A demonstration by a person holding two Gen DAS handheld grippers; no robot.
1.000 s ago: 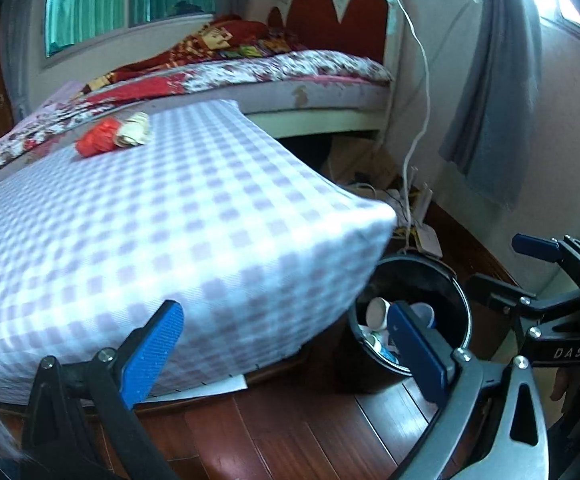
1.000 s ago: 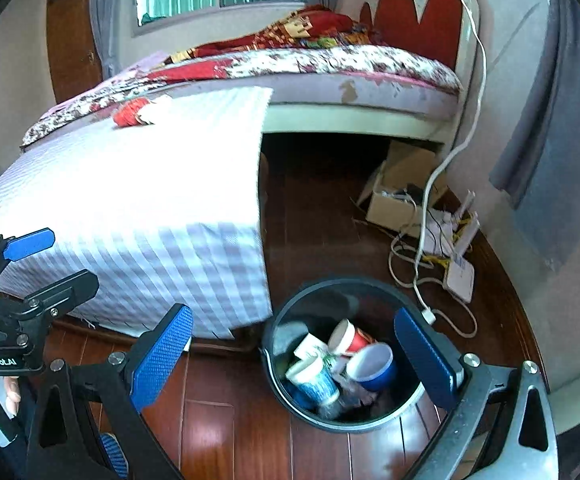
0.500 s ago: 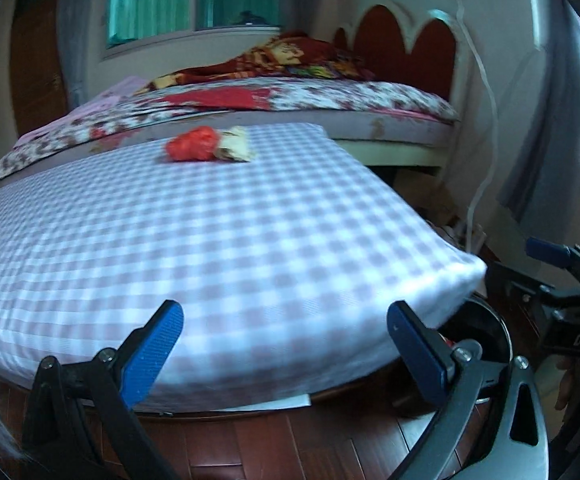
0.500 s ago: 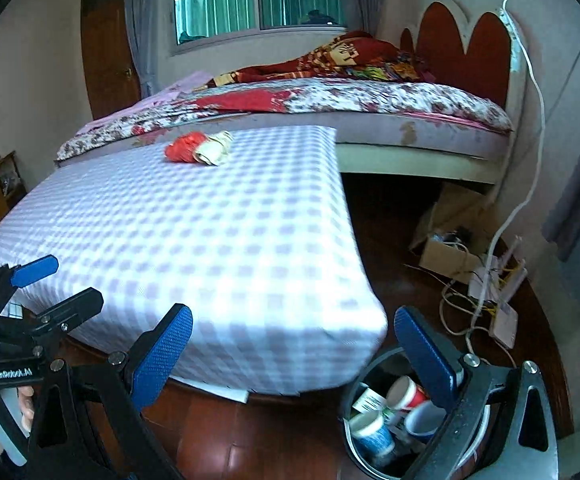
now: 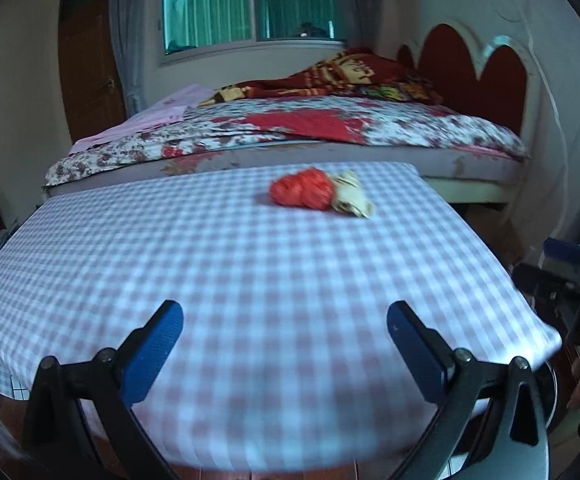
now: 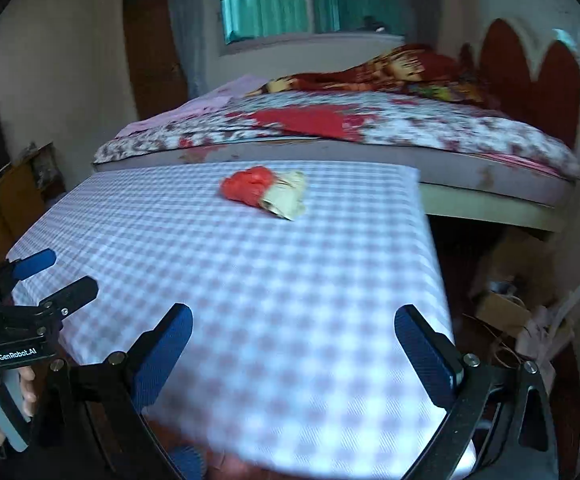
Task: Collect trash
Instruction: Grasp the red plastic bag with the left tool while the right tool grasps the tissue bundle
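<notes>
Both the left tongs and the right tongs hang spread and empty over the near edge of the checked worktop. Straight ahead, toward its far edge, lie a red wad and, touching its right side, a cream wrapper; neither hand looks clearly nearer.

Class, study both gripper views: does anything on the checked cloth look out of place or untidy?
Yes. A crumpled red wad and a crumpled beige wrapper lie touching each other near the far edge of the checked cloth. They look like litter on an otherwise bare surface. Both grippers, left and right, are open and hold nothing.
</notes>
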